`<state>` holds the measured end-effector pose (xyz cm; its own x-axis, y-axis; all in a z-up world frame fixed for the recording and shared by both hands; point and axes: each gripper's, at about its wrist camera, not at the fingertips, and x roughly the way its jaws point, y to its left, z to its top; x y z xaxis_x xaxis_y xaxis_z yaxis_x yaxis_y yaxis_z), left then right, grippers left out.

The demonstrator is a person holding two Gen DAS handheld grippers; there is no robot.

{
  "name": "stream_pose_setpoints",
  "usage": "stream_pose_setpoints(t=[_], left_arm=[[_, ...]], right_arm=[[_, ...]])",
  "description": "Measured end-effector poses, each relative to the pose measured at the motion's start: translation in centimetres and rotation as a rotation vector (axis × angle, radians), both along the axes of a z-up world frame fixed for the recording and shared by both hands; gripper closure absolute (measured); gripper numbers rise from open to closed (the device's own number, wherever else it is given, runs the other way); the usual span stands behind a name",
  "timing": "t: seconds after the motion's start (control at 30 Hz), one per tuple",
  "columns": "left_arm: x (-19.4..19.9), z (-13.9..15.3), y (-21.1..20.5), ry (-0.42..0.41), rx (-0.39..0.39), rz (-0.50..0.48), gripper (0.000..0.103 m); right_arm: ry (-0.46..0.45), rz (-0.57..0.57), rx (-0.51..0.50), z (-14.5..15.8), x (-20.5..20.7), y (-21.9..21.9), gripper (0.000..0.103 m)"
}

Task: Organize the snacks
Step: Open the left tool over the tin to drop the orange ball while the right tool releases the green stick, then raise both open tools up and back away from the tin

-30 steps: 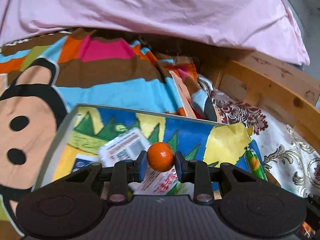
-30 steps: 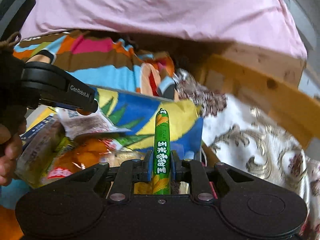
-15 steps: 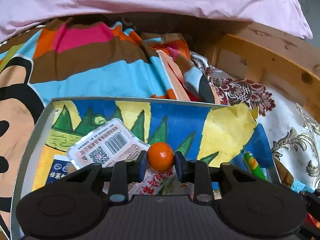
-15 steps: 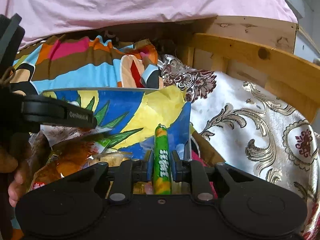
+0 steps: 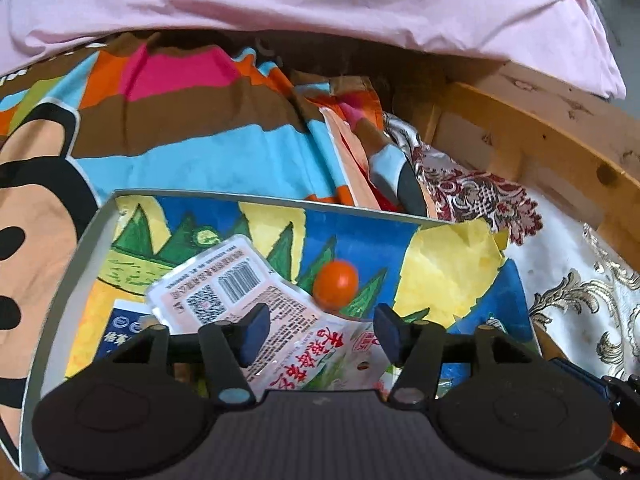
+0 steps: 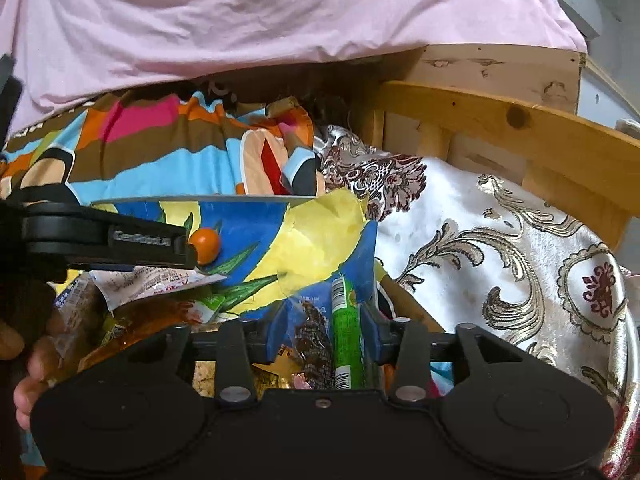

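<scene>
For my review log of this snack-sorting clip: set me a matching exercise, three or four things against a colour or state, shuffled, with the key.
Things:
1. small round fruit
2. stick snack
3. left gripper
4. bedding at the top

States:
A. pink
B. green, between open pads
C. orange, lying loose in the box
D. jaws opening, nothing between them

Pairs: 1-C, 2-B, 3-D, 4-A

Snack packets crowd the box floor; its far wall blocks passage.
</scene>
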<state>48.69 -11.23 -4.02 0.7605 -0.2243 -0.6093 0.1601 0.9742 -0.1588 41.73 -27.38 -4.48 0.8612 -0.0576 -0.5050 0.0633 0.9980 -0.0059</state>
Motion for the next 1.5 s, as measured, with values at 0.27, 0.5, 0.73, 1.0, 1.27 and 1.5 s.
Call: stream_pose_setpoints(t=[0.27, 0.5, 0.73, 1.0, 1.27, 1.5], left_arm=[[-3.2, 2.0, 2.4, -0.069, -0.035, 0.062, 0.017], [-7.7, 4.6, 4.7, -0.148, -0.026, 0.124, 0.006], [-12.5, 6.9, 6.6, -0.215, -0.016, 0.172, 0.002], [-18.3, 8.4, 7.9, -0.263, -0.015, 0.182, 0.001], [-24.3, 9.5, 9.2, -0.303, -0.004, 0.198, 0.001], [-28.6, 9.7, 10.3, -0.319, 0.030, 0.212, 0.001]], right_arm=[[-0.085, 0.009, 0.047, 2.0, -2.3, -0.3, 0.025], [-0.184, 0.040, 0.026, 4.8, -5.5, -0.3, 0.014], [-0.268, 0.092, -0.005, 7.5, -9.3, 0.4, 0.008], [-0.324, 0.106, 0.034, 9.4, -14.6, 0.6, 0.002], [-0.338, 0.127, 0.058, 9.7, -19.3, 1.2, 0.001], [-0.342, 0.158, 0.066, 9.2, -23.1, 2.0, 0.001]])
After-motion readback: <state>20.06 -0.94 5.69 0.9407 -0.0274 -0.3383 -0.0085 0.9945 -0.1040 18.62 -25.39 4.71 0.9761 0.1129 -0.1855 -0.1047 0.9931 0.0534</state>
